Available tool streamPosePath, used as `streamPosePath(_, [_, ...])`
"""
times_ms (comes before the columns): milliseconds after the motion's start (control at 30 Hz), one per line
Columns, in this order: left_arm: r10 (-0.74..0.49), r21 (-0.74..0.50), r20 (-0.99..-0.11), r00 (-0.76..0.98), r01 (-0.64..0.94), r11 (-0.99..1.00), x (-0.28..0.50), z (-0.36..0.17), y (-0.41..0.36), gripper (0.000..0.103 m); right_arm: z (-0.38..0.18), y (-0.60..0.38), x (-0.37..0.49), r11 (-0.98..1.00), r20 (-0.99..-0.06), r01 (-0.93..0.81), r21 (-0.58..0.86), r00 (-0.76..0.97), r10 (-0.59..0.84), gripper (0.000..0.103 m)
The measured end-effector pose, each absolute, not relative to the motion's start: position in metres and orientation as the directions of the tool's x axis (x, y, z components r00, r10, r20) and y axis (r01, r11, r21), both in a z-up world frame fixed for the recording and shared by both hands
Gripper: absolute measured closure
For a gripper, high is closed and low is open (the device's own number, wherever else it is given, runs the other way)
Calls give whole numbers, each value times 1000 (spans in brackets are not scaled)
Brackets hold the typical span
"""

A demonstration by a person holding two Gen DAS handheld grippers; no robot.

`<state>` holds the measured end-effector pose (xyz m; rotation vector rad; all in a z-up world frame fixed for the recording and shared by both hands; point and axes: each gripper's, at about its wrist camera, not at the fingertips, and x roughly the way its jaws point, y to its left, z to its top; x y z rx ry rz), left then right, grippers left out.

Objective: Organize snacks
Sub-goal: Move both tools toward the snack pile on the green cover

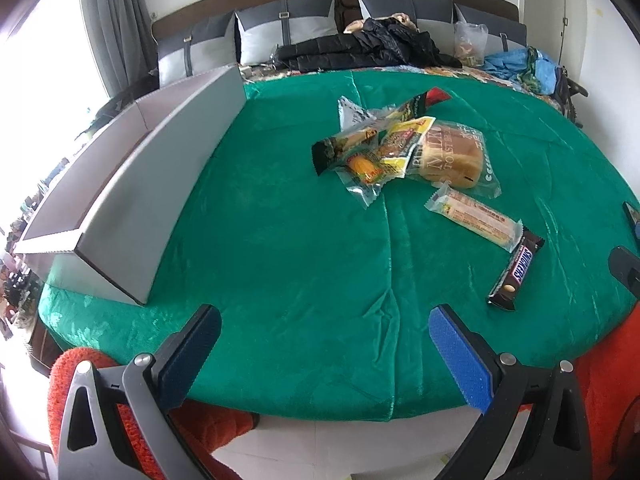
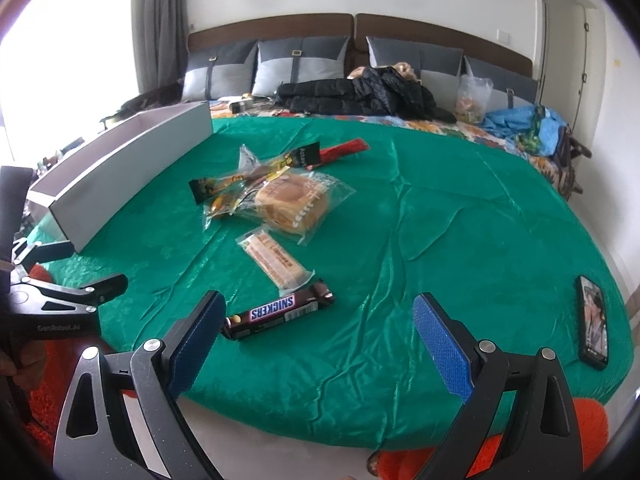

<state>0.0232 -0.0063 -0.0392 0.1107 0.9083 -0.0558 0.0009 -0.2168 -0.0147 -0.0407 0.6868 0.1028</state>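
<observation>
Snacks lie in a loose heap on the green cloth (image 1: 280,220): a bagged bun (image 1: 452,156) (image 2: 292,202), yellow and dark packets (image 1: 376,148) (image 2: 236,186), and a red stick pack (image 2: 344,148). Closer lie a wafer pack (image 1: 476,216) (image 2: 276,260) and a Snickers bar (image 1: 518,270) (image 2: 278,314). A long grey open box (image 1: 132,196) (image 2: 120,164) stands at the left. My left gripper (image 1: 324,356) is open over the cloth's near edge, holding nothing. My right gripper (image 2: 320,344) is open too, its left finger just beside the Snickers bar.
A phone (image 2: 594,320) lies on the cloth at the right. Behind are a black jacket (image 1: 360,50), grey pillows (image 2: 296,64), a clear bag (image 2: 474,98) and blue fabric (image 2: 520,120). Orange fabric (image 1: 88,400) sits below the near edge. The left gripper's body (image 2: 60,304) shows at left.
</observation>
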Motion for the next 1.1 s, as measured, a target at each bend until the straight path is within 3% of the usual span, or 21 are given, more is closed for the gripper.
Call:
streamPosePath(367, [-30,52,-813,582,124,991,23,-42,-9,0,-20,-219,4,995,-655,-100,4,751,78,7])
streamPosePath(600, [-68,36,-846,529,185,982,66,-52,-12,0,-27,-216,6,993,-683,-118,-3,726,84,7])
streamPosePath(833, [-86,-36,-890,448,117,992,90,-83,3,0,-43,-202,7,978,-752,-207,6,644,141,7])
streamPosePath(1100, [-64,-7,-899,433,134,991,80,-98,8,0,-54,-184,4,960,-785,-279,-11,597,165,7])
